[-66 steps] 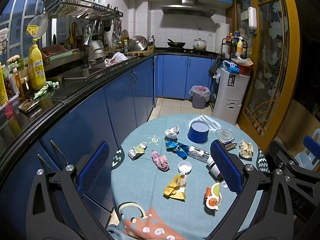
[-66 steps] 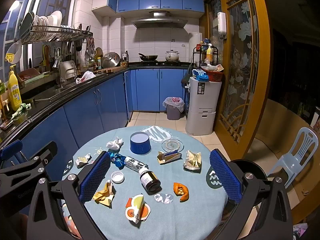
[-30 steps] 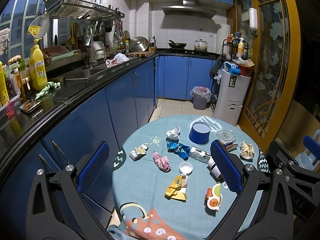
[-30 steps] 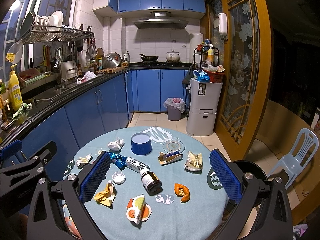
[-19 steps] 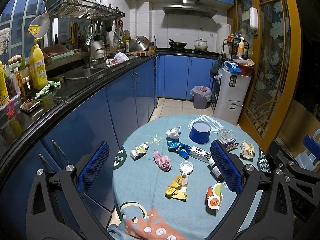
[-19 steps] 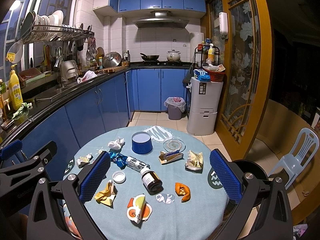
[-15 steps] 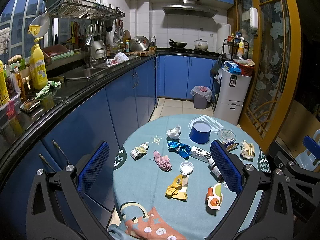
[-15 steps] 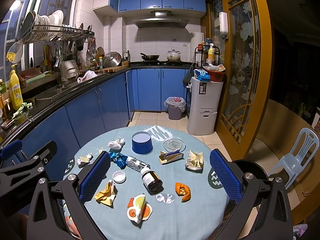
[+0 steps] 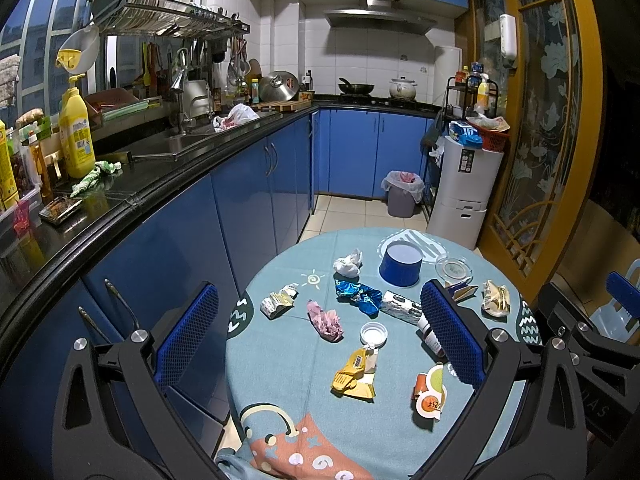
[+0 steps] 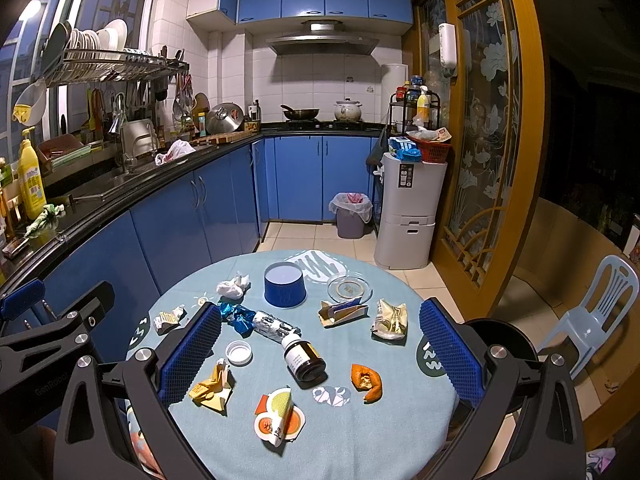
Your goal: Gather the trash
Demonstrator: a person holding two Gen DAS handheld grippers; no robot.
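Table (image 10: 400, 408), round, under a light blue patterned cloth, stands in a blue-cabinet kitchen and carries scattered litter. Left gripper (image 9: 318, 338): blue-padded fingers spread wide, nothing between them, held above the near left part of the table. Right gripper (image 10: 316, 354): likewise spread wide and empty, above the near middle.

Containers:
- Blue round tub (image 10: 285, 288), upright at the far side of the table; pale inside, contents cannot be told.
- Clear glass ashtray (image 10: 349, 287), just right of the tub; a printed mark shows at its bottom, nothing else seen in it.
- Brown glass bottle (image 10: 302, 358) with a white label, lying on its side near the centre, uncapped neck toward a silver foil wrapper (image 10: 272, 326). Whether anything is in it cannot be told.
- White screw cap (image 10: 239, 352), lying apart from the bottle, open side up, empty.
- Grey bin with a white liner (image 10: 351, 216), on the tiled floor by the far cabinets, well apart from the table; something pink shows inside.

Loose trash on the cloth: crumpled white tissue (image 10: 233, 285), crumpled blue foil (image 10: 236, 316), yellow wrapper (image 10: 212, 390), orange peel (image 10: 366, 380), gold-and-white snack bag (image 10: 390, 320), flattened cardboard carton (image 10: 342, 312), round orange-and-white lid with a folded wedge (image 10: 278, 420), pink crumpled paper (image 9: 326, 320), small printed wrapper (image 9: 278, 302).
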